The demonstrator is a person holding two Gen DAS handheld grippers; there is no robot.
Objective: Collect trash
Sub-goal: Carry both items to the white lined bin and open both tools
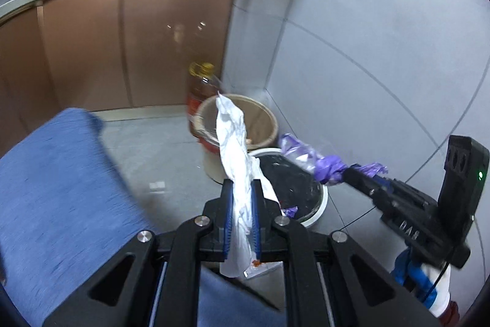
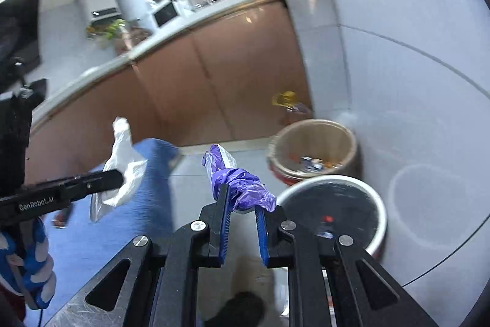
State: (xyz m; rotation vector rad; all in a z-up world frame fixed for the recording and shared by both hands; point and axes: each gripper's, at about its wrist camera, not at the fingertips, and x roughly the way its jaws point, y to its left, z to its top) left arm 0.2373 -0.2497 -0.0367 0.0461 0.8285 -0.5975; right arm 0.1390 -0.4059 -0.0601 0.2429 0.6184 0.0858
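We are gripping white paper (image 1: 234, 143) in our left gripper (image 1: 242, 189) and a purple wrapper (image 2: 242, 186) in our right gripper (image 2: 242, 204), near the white bin (image 2: 379, 213); just behind the bin, the beige bucket (image 2: 312, 134) is holding scraps.

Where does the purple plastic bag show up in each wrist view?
Left wrist view: purple plastic bag at right of centre, clamped at the tip of the right gripper, which reaches in from the right.
Right wrist view: centre, between that gripper's own jaws.
Shared landmark: the white bin with a black liner, just under the bag in both views.
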